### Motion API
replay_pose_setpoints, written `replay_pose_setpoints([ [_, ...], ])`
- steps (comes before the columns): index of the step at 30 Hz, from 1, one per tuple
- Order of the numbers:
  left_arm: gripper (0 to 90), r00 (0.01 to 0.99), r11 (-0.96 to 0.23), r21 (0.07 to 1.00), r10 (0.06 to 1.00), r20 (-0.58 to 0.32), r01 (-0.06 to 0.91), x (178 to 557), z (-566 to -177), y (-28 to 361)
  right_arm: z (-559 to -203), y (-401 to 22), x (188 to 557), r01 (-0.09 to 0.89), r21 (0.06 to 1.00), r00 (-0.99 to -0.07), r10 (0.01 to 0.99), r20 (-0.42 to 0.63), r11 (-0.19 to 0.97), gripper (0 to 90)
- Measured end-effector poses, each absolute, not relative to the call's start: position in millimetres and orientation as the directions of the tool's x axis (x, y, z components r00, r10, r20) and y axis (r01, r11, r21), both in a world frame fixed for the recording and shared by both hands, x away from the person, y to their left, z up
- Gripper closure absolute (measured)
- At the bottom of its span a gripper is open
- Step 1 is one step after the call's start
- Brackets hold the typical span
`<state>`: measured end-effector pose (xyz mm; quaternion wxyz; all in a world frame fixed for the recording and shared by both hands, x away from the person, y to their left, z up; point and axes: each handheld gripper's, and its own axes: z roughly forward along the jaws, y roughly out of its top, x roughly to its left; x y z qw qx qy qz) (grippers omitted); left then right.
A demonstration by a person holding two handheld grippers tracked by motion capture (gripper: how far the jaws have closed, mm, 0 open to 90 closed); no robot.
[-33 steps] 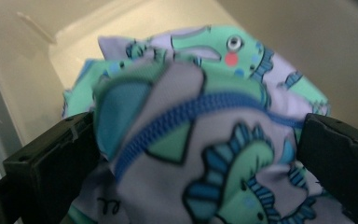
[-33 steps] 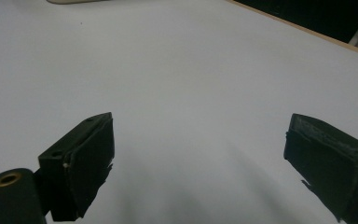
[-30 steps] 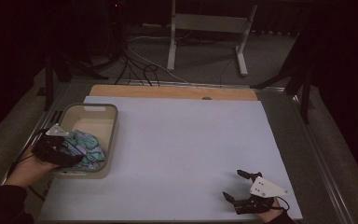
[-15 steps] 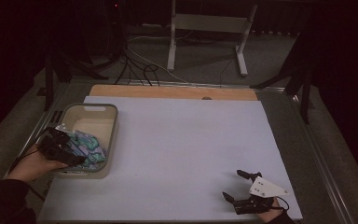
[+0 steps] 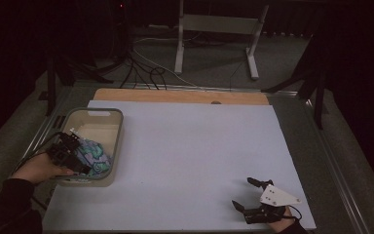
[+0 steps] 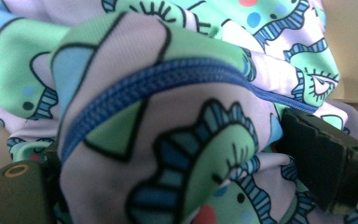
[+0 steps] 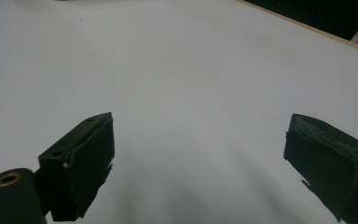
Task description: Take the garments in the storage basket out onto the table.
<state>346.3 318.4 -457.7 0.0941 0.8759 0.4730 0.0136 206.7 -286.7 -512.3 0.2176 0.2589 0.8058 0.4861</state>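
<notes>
A bunched cloth (image 5: pixel 96 157), lilac with green and blue cartoon shapes and a blue zip (image 6: pixel 168 77), lies in the near end of a beige bin (image 5: pixel 119 127) at the table's left. My left gripper (image 5: pixel 80 161) reaches into the bin from the left, held by a hand. In the left gripper view a fold of the cloth (image 6: pixel 135 130) bulges between the two jaws of my left gripper (image 6: pixel 168 182). They have just been closing and still stand wide. My right gripper (image 5: pixel 242 193) rests open at the near right on the white sheet, and the right gripper view has nothing between its jaws (image 7: pixel 198 163).
A white sheet (image 5: pixel 190 146) covers the table, with a wooden strip (image 5: pixel 175 96) along its far edge. The bin's far half shows its bare floor (image 5: pixel 97 129). Cables and a metal stand (image 5: pixel 214 24) are on the floor beyond the table.
My left gripper has moved a little to the right, deeper into the bin and onto the cloth. The right gripper has stayed where it was.
</notes>
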Motion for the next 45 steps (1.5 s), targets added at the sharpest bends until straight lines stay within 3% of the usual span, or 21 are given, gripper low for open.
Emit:
replay_pose_setpoints([
  [11,14.1,0.566,-0.563,0.053,0.822,-0.062,0.825,361.0,-464.7,304.9,-512.9,-286.2,207.1,0.21,0.897,-0.776,0.624,-0.089,0.389,8.9],
  [15,21.2,0.566,-0.566,0.026,0.822,-0.065,0.824,362.2,-468.4,303.3,-512.2,-286.7,206.6,0.204,0.898,-0.774,0.626,-0.096,0.39,8.9],
  [17,30.7,0.572,-0.571,0.03,0.818,-0.063,0.82,361.8,-467.3,305.2,-512.0,-287.0,206.6,0.204,0.899,-0.773,0.627,-0.094,0.388,8.9],
  [19,44.6,0.588,-0.585,0.057,0.807,-0.06,0.809,358.8,-465.8,307.5,-511.9,-287.0,206.4,0.204,0.899,-0.772,0.629,-0.095,0.387,8.9],
  [20,55.9,0.606,-0.601,0.08,0.794,-0.051,0.795,356.7,-465.3,309.6,-511.8,-286.8,206.2,0.203,0.9,-0.772,0.629,-0.095,0.386,8.8],
  [25,68.0,0.653,-0.646,0.138,0.757,-0.009,0.751,347.6,-463.7,311.1,-511.6,-287.2,206.3,0.21,0.898,-0.77,0.631,-0.092,0.386,8.9],
  [30,71.9,0.649,-0.639,0.177,0.761,0.009,0.748,343.0,-457.2,312.2,-511.1,-287.1,206.2,0.208,0.897,-0.768,0.633,-0.097,0.389,8.9],
  [45,72.7,0.66,-0.577,0.45,0.75,-0.039,0.682,328.4,-423.2,332.5,-510.9,-289.3,206.9,0.208,0.901,-0.758,0.645,-0.097,0.38,8.9],
])
